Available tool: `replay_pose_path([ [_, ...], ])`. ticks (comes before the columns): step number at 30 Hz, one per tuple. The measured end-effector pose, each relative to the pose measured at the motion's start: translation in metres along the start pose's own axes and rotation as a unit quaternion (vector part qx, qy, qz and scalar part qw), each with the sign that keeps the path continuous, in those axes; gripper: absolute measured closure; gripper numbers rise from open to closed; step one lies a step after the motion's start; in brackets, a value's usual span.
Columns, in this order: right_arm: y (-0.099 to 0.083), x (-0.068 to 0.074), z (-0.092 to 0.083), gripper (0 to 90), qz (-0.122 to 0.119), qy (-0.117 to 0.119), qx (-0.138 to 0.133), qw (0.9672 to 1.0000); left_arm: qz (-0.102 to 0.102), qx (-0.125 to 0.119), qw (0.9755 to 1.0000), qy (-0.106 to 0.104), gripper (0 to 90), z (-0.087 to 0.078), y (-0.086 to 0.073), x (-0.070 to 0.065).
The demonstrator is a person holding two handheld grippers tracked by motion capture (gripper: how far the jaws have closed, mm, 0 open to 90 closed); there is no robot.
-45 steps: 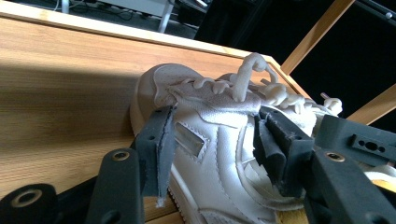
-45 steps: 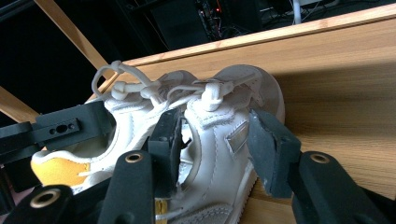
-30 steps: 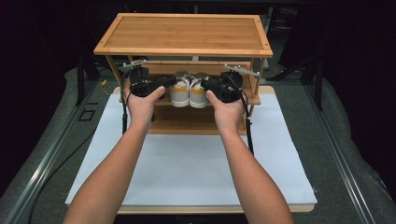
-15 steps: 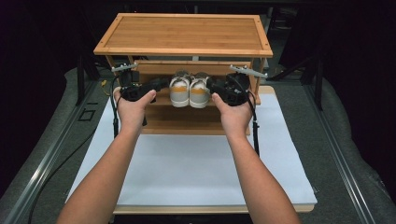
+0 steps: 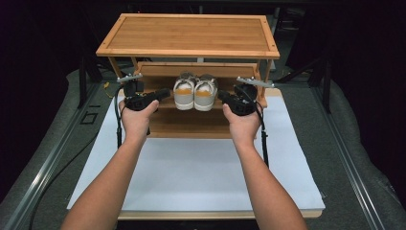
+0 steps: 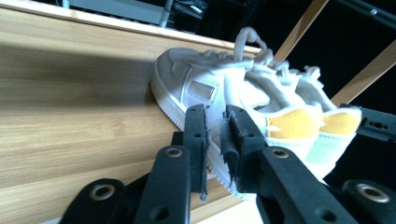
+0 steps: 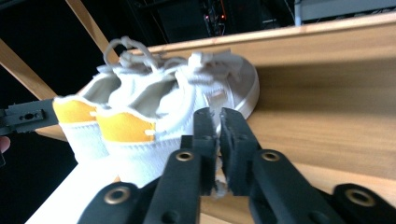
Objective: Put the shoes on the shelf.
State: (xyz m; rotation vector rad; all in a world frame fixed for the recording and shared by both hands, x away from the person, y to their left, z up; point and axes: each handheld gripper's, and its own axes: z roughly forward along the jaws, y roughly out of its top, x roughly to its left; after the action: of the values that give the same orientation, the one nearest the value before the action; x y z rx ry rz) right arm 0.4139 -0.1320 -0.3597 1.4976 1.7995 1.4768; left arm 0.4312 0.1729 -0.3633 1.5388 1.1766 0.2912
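Note:
A pair of white shoes with yellow heels (image 5: 194, 93) stands side by side on the middle shelf (image 5: 160, 104) of a bamboo rack, heels toward me. My left gripper (image 5: 166, 92) hovers just left of the pair and is apart from it. Its jaws (image 6: 214, 116) have just been closing to a narrow slit with nothing between them, and the left shoe (image 6: 210, 86) lies behind them. My right gripper (image 5: 221, 94) hovers just right of the pair. Its jaws (image 7: 218, 119) have also just been closing and are shut on nothing, in front of the right shoe (image 7: 154, 102).
The rack's top board (image 5: 191, 33) overhangs the shelf and both grippers. Slanted side posts (image 5: 261, 81) flank the shelf. The rack stands at the far end of a white mat (image 5: 201, 172), with dark floor and a rail (image 5: 57, 153) at the left.
Both hands have moved outward, away from the sides of the shoes, and dropped a little. The jaws of both grippers have closed. The shoes have stayed in place.

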Motion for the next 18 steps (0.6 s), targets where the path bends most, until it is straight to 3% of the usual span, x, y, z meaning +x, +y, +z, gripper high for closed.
replay_pose_path([
  [7,-0.0080,0.0003,0.0065,90.0,0.011,0.012,-0.001,0.9999,0.006,0.009,0.9999,-0.003,89.4,0.0055,-0.0079,-0.0011],
  [8,-0.0077,0.0002,0.0045,90.0,0.007,0.015,0.013,0.9998,0.007,0.009,0.9999,-0.003,89.6,0.0058,-0.0090,-0.0018],
  [9,-0.0090,0.0013,0.0067,90.0,0.008,0.015,-0.005,0.9998,0.008,0.009,0.9999,-0.004,89.6,0.0059,-0.0095,-0.0019],
  [18,-0.0114,0.0070,0.0088,90.0,0.005,0.013,-0.005,0.9999,0.004,0.007,0.9999,-0.007,89.8,0.0088,-0.0107,-0.0066],
])
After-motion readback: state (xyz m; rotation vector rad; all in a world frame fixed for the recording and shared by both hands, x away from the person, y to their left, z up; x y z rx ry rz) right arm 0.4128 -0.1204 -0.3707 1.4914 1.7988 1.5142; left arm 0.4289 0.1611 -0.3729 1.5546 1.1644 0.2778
